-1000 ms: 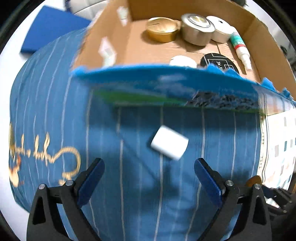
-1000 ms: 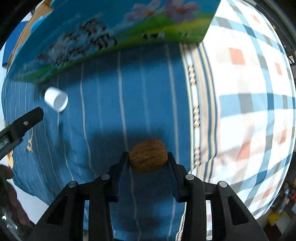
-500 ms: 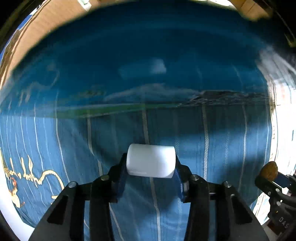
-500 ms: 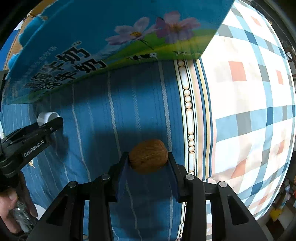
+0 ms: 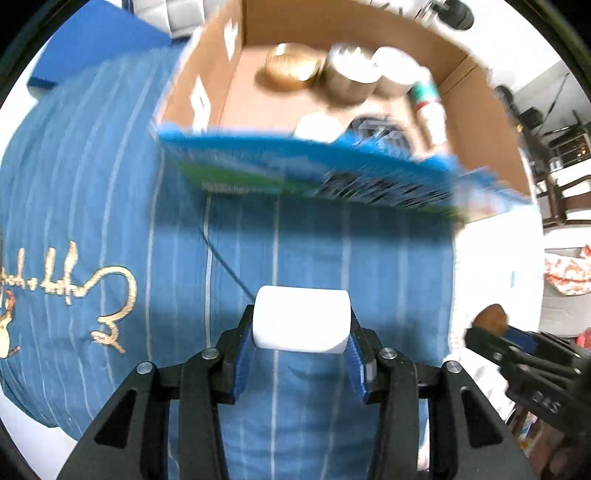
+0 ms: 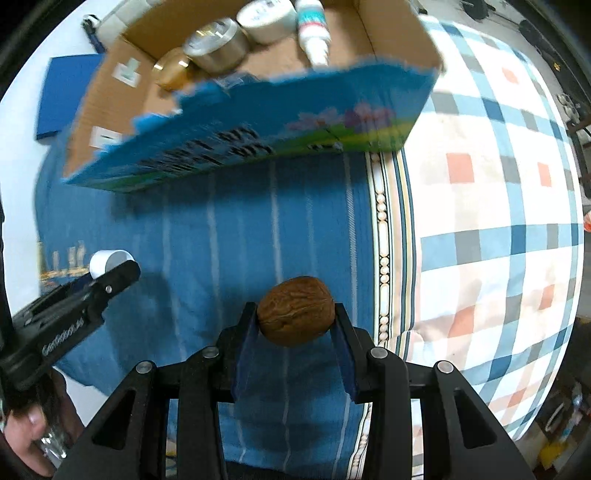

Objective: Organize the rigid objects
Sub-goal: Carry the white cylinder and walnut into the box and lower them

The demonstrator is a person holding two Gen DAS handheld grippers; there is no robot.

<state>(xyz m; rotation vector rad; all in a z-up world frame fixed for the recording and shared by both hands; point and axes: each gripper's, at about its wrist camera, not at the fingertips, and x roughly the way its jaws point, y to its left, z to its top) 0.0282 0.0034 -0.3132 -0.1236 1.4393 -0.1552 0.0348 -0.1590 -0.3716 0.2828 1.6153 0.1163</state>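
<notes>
My left gripper point(image 5: 301, 325) is shut on a white plastic cylinder point(image 5: 302, 318) and holds it above the blue striped cloth point(image 5: 110, 221). It shows in the right wrist view at the left point(image 6: 110, 264). My right gripper point(image 6: 295, 314) is shut on a brown walnut point(image 6: 295, 310), held above the cloth; the walnut shows in the left wrist view at the right point(image 5: 490, 317). Ahead stands an open cardboard box with a blue printed front point(image 6: 258, 136), also in the left wrist view point(image 5: 314, 173). Inside lie a gold tin point(image 5: 291, 66), a silver tin point(image 5: 349, 75), a white round container point(image 5: 395, 72) and a white bottle point(image 6: 312, 33).
A checked cloth point(image 6: 498, 221) covers the surface to the right of the blue cloth. A flat blue pad point(image 5: 92, 48) lies at the far left behind the box. Furniture and clutter point(image 5: 554, 155) stand at the right edge of the left wrist view.
My left gripper closed on the white cylinder and lifted it, so the box interior is back in view. My right gripper rose with the walnut still held; the box now shows from above.
</notes>
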